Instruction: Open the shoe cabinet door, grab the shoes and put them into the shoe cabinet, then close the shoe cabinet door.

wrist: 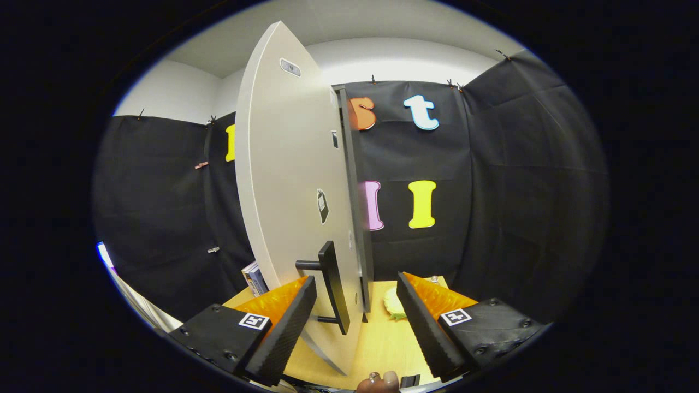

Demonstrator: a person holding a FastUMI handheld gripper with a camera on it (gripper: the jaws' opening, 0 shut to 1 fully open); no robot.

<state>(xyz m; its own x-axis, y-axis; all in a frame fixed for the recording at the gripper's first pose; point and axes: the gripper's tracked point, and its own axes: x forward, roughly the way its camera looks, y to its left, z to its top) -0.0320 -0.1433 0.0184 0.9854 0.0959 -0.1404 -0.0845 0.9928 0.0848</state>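
Note:
The shoe cabinet's pale door (289, 180) stands edge-on straight ahead of me, tall and narrow, with its dark side edge (355, 207) to the right. A black bar handle (334, 286) sticks out of the door's lower part. My gripper (355, 322) is open, its two fingers spread wide, and the handle and the door's lower edge sit in the gap between them, nearer the left finger (286, 327). Neither finger presses on the handle. No shoes can be made out.
A wooden tabletop (382, 344) lies under the door and fingers. A small pale green and yellow object (394, 305) rests on it beyond the right finger. A box-like item (254, 277) stands behind the door at the left. A hand (378, 382) shows below.

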